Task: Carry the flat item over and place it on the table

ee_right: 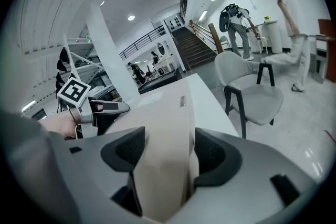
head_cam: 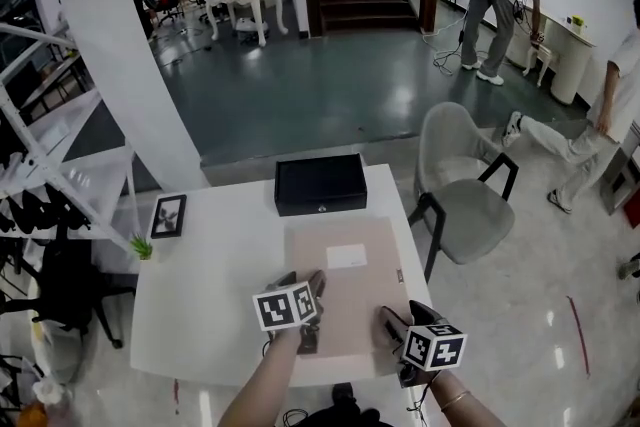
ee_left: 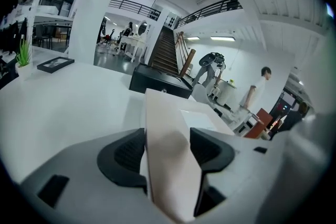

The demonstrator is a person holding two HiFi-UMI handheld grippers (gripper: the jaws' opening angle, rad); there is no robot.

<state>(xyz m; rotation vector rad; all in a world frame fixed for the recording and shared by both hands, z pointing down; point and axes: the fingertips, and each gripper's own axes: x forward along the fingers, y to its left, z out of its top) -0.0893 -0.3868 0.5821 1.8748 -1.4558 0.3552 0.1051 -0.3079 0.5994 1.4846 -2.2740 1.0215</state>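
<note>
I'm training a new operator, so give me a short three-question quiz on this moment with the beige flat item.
1. True or false: the left gripper and the right gripper are both shut on the flat item.
2. What lies on the white table just beyond it: A a black box, B a laptop, C a mug?
3. Fill in: the grey chair stands off the table on the person's ____.
Key: 1 true; 2 A; 3 right.

Bright overhead light, glare on the floor (head_cam: 400,100), fisheye-warped gripper views
</note>
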